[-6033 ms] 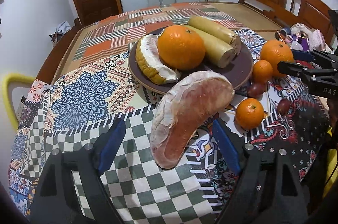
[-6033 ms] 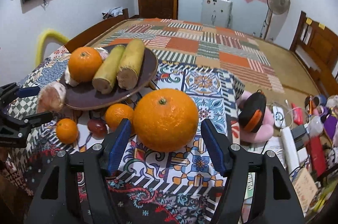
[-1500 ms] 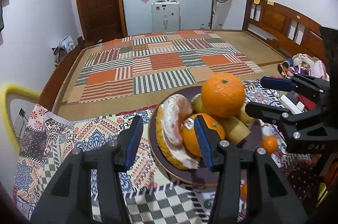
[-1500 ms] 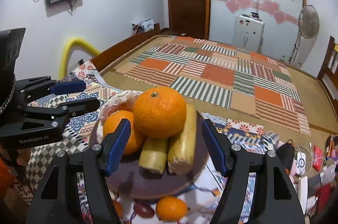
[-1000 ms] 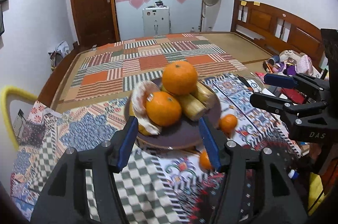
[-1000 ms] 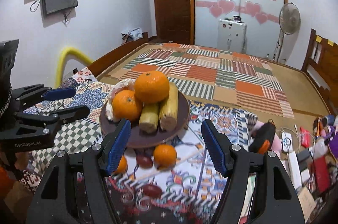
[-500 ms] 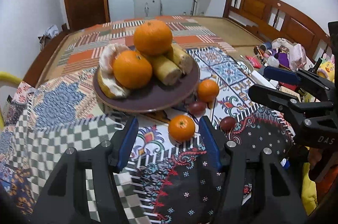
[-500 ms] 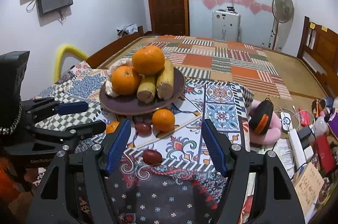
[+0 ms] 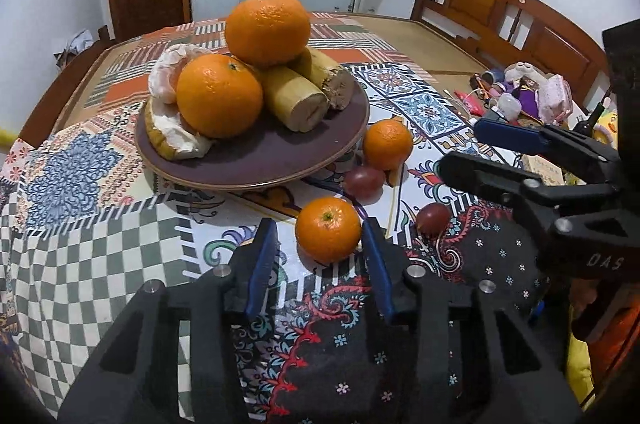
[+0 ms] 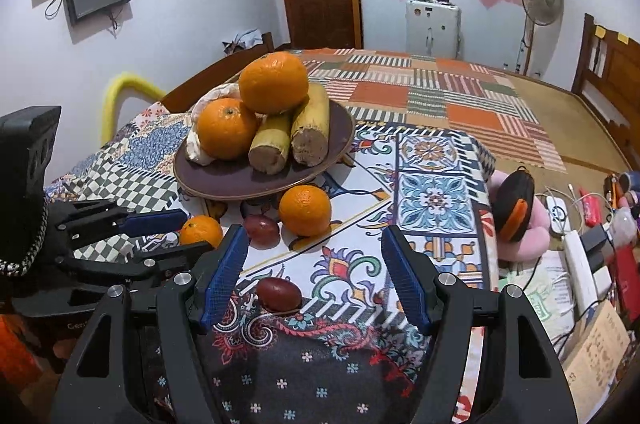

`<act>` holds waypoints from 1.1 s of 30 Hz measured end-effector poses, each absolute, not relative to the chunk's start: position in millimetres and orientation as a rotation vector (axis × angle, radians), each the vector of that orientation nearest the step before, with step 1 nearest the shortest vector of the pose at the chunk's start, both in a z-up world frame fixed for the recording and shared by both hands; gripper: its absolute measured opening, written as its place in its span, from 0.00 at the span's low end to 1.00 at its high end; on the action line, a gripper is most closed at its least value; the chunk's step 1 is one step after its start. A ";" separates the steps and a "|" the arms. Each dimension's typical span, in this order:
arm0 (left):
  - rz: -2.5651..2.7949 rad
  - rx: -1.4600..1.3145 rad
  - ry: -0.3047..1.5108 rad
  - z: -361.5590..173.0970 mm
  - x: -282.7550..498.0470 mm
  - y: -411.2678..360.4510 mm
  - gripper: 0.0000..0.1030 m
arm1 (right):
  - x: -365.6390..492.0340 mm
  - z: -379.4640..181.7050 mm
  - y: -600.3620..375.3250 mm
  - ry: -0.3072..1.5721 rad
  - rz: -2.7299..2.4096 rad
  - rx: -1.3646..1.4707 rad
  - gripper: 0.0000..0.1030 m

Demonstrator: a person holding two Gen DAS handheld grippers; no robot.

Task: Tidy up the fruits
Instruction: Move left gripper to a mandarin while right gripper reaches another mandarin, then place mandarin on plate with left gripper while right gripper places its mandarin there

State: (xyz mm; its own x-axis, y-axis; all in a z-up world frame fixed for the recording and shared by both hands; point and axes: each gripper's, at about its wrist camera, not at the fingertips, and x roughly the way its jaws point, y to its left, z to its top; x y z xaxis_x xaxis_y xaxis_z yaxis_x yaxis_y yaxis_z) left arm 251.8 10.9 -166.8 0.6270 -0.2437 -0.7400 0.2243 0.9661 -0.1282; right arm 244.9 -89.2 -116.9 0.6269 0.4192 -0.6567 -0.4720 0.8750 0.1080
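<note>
A dark plate (image 9: 256, 160) holds two large oranges, two yellow-brown stalk pieces (image 9: 294, 96) and pomelo pieces (image 9: 172, 132). Loose on the patterned cloth lie a small orange (image 9: 328, 229), a second small orange (image 9: 387, 144) and two dark red fruits (image 9: 364, 179) (image 9: 433, 218). My left gripper (image 9: 320, 248) is open, its blue pads on either side of the near small orange, the right pad close against it. My right gripper (image 10: 316, 260) is open and empty above a dark red fruit (image 10: 279, 294). The plate (image 10: 224, 184) also shows in the right wrist view.
Clutter of toys, bottles and cables (image 9: 520, 96) lies at the right of the table. A pink and black plush (image 10: 518, 212) and a power strip (image 10: 576, 256) sit at the right edge. A wooden bed frame (image 9: 512, 20) stands behind.
Both grippers have come down and closer to the table from above the plate. My left gripper has narrowed around the near small orange. My right gripper stays wide open.
</note>
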 end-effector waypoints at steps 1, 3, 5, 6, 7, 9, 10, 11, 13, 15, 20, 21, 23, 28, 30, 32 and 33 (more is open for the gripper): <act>-0.272 -0.030 0.852 -166.9 252.1 10.3 0.39 | 245.9 -118.0 -87.9 0.734 0.516 -0.078 0.62; -0.291 -0.043 0.855 -165.7 252.1 9.0 0.33 | 249.3 -119.6 -85.1 0.742 0.526 -0.079 0.56; -0.275 -0.028 0.851 -164.8 251.7 8.4 0.33 | 252.9 -121.6 -83.1 0.749 0.533 -0.075 0.56; -0.275 -0.020 0.850 -164.4 251.2 8.6 0.33 | 255.1 -122.6 -81.8 0.752 0.534 -0.074 0.56; -0.274 -0.014 0.848 -164.0 250.5 9.4 0.33 | 257.0 -123.4 -80.9 0.754 0.534 -0.072 0.56; -0.260 -0.009 0.841 -161.6 248.4 13.7 0.33 | 261.1 -125.2 -78.7 0.761 0.540 -0.069 0.52; -0.256 -0.009 0.838 -160.7 247.9 17.1 0.33 | 263.4 -126.1 -77.6 0.764 0.542 -0.067 0.51; -0.248 -0.012 0.832 -158.3 247.1 20.7 0.33 | 266.2 -127.2 -76.1 0.773 0.547 -0.065 0.48; -0.238 -0.022 0.824 -154.7 247.3 27.2 0.33 | 271.1 -129.2 -74.1 0.787 0.552 -0.062 0.47; -0.227 -0.028 0.815 -151.0 247.8 34.3 0.33 | 275.0 -131.3 -72.8 0.798 0.556 -0.056 0.46; -0.200 -0.031 0.792 -143.7 249.8 46.1 0.33 | 279.9 -134.3 -69.6 0.817 0.557 -0.056 0.41; -0.197 -0.031 0.790 -142.9 250.4 45.6 0.33 | 280.7 -135.3 -69.3 0.823 0.561 -0.054 0.35; -0.191 -0.029 0.785 -141.7 251.1 48.4 0.33 | 282.0 -135.9 -69.7 0.827 0.569 -0.047 0.34; -0.168 -0.035 0.777 -139.0 257.3 56.7 0.33 | 280.9 -134.1 -71.0 0.820 0.566 -0.045 0.33; -0.165 -0.049 0.778 -137.9 259.7 61.6 0.33 | 278.6 -131.3 -72.8 0.812 0.565 -0.039 0.33; -0.159 -0.051 0.773 -136.5 260.5 64.0 0.33 | 278.1 -127.7 -74.6 0.802 0.566 -0.036 0.33; -0.154 -0.050 0.770 -135.4 261.2 64.9 0.33 | 278.1 -126.2 -74.8 0.796 0.566 -0.036 0.33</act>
State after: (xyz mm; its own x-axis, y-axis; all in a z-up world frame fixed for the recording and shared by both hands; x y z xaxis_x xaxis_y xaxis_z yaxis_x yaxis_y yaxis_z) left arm 261.2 64.9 -135.4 0.7071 -0.1572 -0.6895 0.1207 0.9875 -0.1013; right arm 278.1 -74.8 -126.2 0.5599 0.4674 -0.6841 -0.4936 0.8513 0.1778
